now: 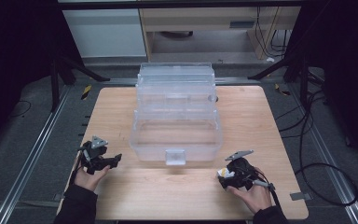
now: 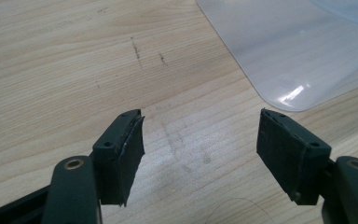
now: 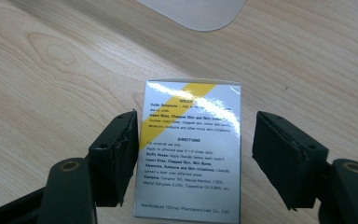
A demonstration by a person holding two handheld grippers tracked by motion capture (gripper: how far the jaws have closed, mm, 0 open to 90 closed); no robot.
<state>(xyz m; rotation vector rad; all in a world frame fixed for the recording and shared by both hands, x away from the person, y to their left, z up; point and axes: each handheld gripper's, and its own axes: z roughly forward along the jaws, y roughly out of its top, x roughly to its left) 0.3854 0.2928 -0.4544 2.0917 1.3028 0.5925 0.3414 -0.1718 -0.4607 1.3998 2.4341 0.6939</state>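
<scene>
Wooden table (image 1: 121, 107), bearing one clear plastic organizer box (image 1: 176, 116) at centre. Near the box's front right corner: small printed carton (image 3: 189, 149), lying flat (label up), between your right gripper's (image 3: 193, 158) wide-open jaws, ungripped. Near its front left corner: your left gripper (image 2: 200, 158), jaws wide apart, holding nothing.

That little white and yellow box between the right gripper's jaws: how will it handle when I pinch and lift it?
The box looks like thin glossy card, so probably light but crushable. Its shiny face may slip against the pads. Lying flat, it shouldn't roll or tip.
</scene>
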